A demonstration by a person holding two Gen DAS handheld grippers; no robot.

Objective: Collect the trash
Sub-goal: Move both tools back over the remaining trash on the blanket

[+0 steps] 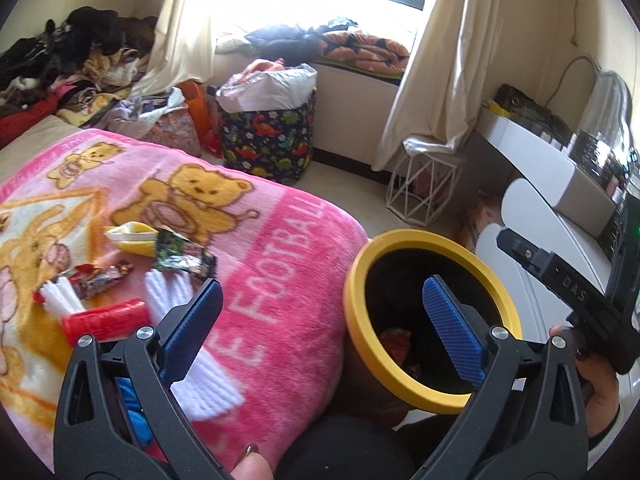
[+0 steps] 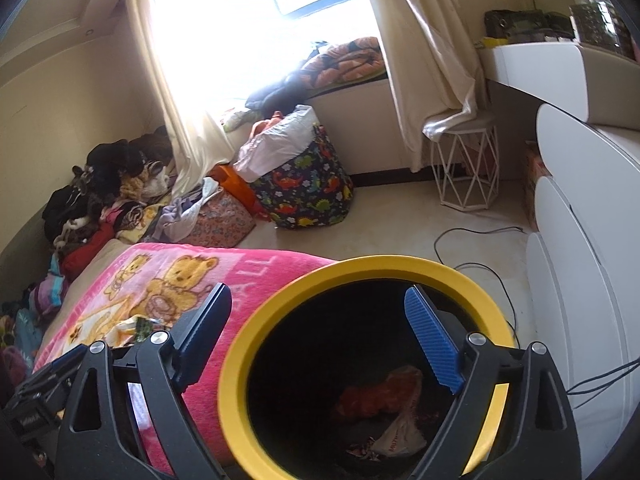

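Trash bin: black round bin with a yellow plastic rim point(image 2: 256, 312), standing beside the bed edge; its mouth fills the lower middle of the right wrist view.
Bin contents: crumpled orange wrapper point(image 2: 384, 394) and a pale printed packet point(image 2: 400, 432) lie at the bottom.
Uncollected trash: green-black foil wrapper point(image 1: 184, 258), red-brown candy wrapper point(image 1: 102, 278), yellow-and-white wrapper point(image 1: 130, 238) and a red ridged plastic tube point(image 1: 106, 320) lie on the blanket, near one another; white knitted pieces point(image 1: 160, 296) lie among them.
Surface: pink fleece blanket printed with yellow bears and white lettering point(image 1: 280, 264), spread over the bed.
Left gripper point(image 1: 320, 328): black tongs with blue ribbed pads, jaws spread wide, nothing between them; one finger over the blanket, the other over the bin mouth.
Right gripper point(image 2: 320, 340): jaws likewise wide apart and empty, poised above the bin opening.
Room: dinosaur-print fabric basket lined with a white bag point(image 2: 308, 188), white wire-frame stool point(image 2: 466, 168), cream curtains point(image 2: 424, 52), white rounded cabinet point(image 2: 588, 264), heaped clothes point(image 2: 100, 188) by the wall.
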